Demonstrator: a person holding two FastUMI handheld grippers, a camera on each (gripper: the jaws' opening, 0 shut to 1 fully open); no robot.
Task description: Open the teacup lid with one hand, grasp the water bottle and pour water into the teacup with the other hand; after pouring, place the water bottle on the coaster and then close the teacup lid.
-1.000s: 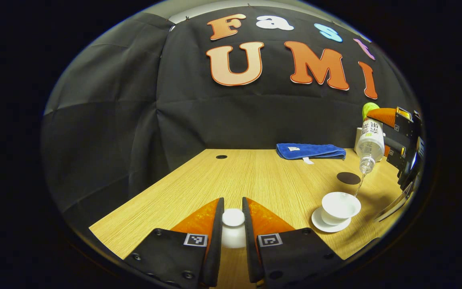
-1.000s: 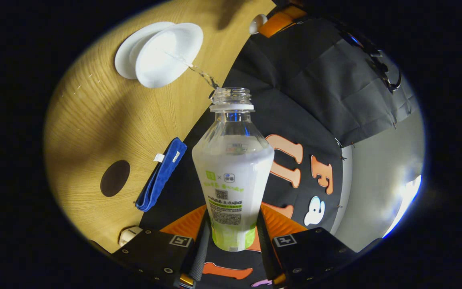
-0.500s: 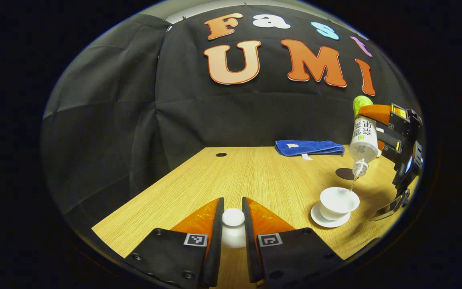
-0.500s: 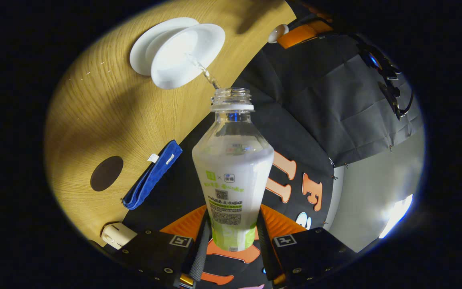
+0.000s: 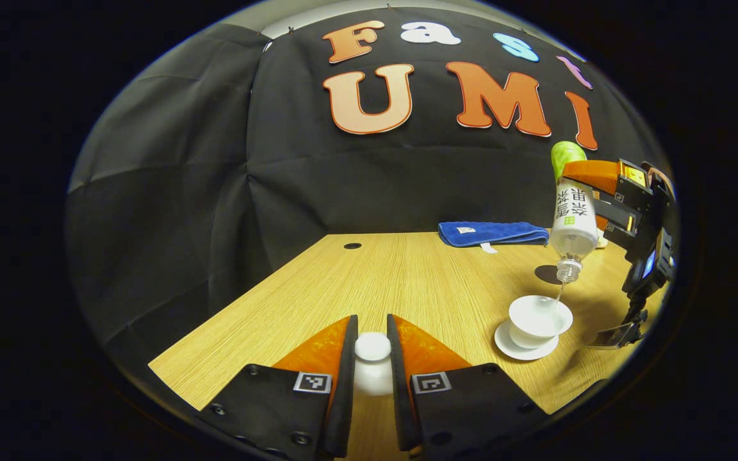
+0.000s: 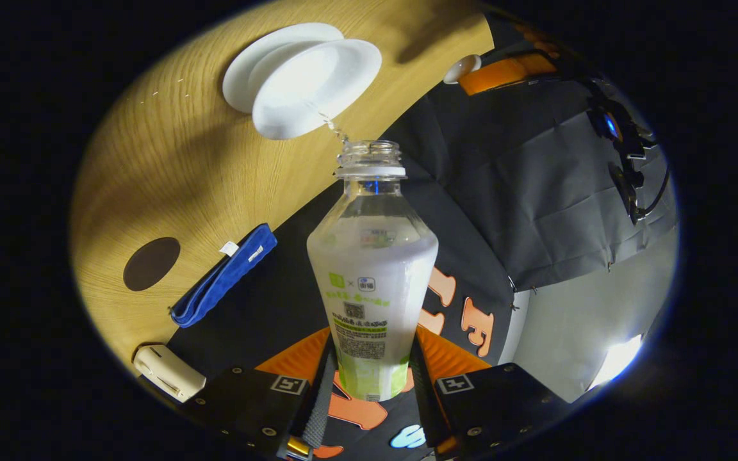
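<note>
My left gripper [image 5: 372, 342] is shut on the white teacup lid [image 5: 373, 362], held above the table's near edge. The white teacup [image 5: 539, 314] stands open on its saucer [image 5: 516, 349] at the right. My right gripper [image 6: 370, 358] is shut on the water bottle [image 6: 372, 269], tipped mouth-down over the teacup [image 6: 311, 86]. A thin stream of water runs from the bottle's neck [image 5: 567, 270] into the cup. The dark round coaster [image 5: 547, 274] lies on the table behind the cup; in the right gripper view the coaster [image 6: 151, 263] sits beside the towel.
A folded blue towel [image 5: 494, 233] lies at the far edge of the wooden table [image 5: 407, 282]. A small cream box [image 6: 167, 371] rests near the towel's end. A cable hole [image 5: 352, 245] marks the far left of the tabletop.
The bottle has tipped steeper and swung round over the cup, and the stream has thinned. The left gripper has held still with the lid.
</note>
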